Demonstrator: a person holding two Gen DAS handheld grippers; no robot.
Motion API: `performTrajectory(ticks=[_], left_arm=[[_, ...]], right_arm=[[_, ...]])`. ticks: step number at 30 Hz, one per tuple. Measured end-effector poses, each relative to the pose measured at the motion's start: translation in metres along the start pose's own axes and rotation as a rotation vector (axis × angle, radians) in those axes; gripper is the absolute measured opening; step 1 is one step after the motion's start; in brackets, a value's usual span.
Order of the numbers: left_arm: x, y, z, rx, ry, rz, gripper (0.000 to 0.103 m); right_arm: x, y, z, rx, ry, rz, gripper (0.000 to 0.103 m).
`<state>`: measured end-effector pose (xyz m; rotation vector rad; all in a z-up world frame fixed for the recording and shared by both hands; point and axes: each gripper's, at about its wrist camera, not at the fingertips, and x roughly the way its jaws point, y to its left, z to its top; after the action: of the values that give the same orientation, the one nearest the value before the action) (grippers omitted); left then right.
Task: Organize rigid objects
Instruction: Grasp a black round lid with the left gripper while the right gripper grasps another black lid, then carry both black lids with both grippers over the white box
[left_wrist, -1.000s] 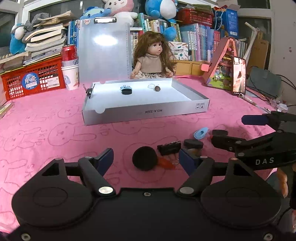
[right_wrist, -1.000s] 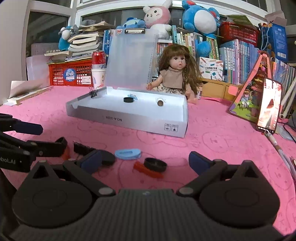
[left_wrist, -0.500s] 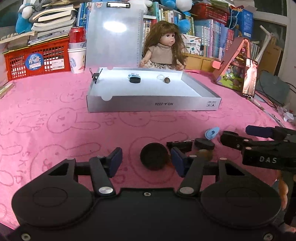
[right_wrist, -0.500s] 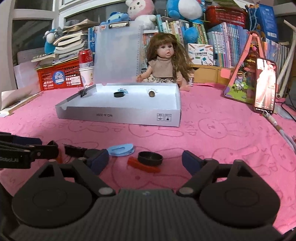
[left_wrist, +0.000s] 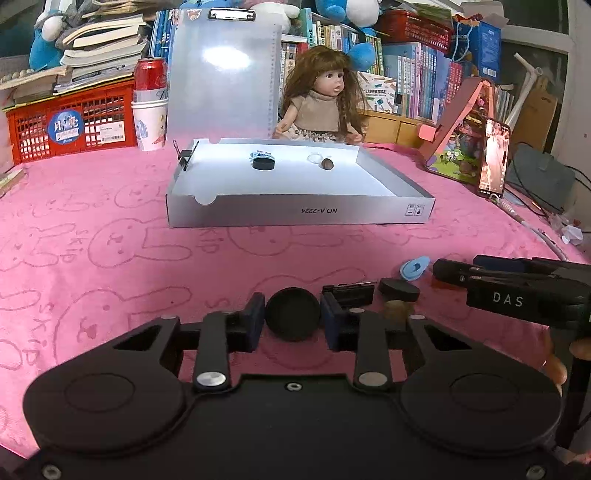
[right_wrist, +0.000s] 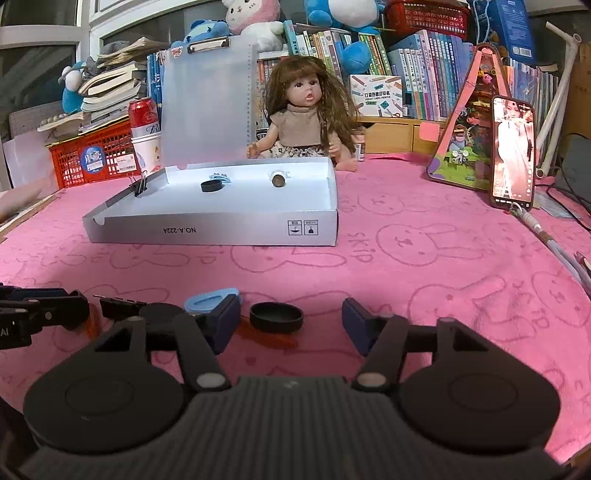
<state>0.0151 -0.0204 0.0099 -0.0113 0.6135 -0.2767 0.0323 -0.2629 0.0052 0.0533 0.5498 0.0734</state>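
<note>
Now the left tool (left_wrist: 292, 321), just closing, pinches a black round cap (left_wrist: 293, 313) between its pads, while the right tool (right_wrist: 291, 325), narrowing, straddles a black ring cap (right_wrist: 275, 316) untouched.

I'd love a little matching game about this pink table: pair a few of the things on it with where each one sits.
Things:
1. binder clip
2. small brown ball
3. black round cap
4. red can

Places:
a. between the left hand-held gripper's pads
b. on top of the stacked paper cups
c. clipped on the grey box's left wall
d. inside the box, near its back wall

Pairs: 1-c, 2-d, 3-a, 4-b
</note>
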Motion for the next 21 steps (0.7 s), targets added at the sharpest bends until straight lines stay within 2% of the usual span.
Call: performTrajectory(ticks=[6, 21], left_arm=[[-0.002, -0.001, 0.001, 0.002, -0.002, 0.011, 0.031], [-0.009, 0.001, 0.009, -0.011, -0.019, 0.034, 0.031]], right_arm=[[-0.001, 0.008, 0.002, -0.014, 0.005, 0.023, 0.038], [-0.013, 0.014, 0.005, -0.049, -0.037, -0.009, 0.037]])
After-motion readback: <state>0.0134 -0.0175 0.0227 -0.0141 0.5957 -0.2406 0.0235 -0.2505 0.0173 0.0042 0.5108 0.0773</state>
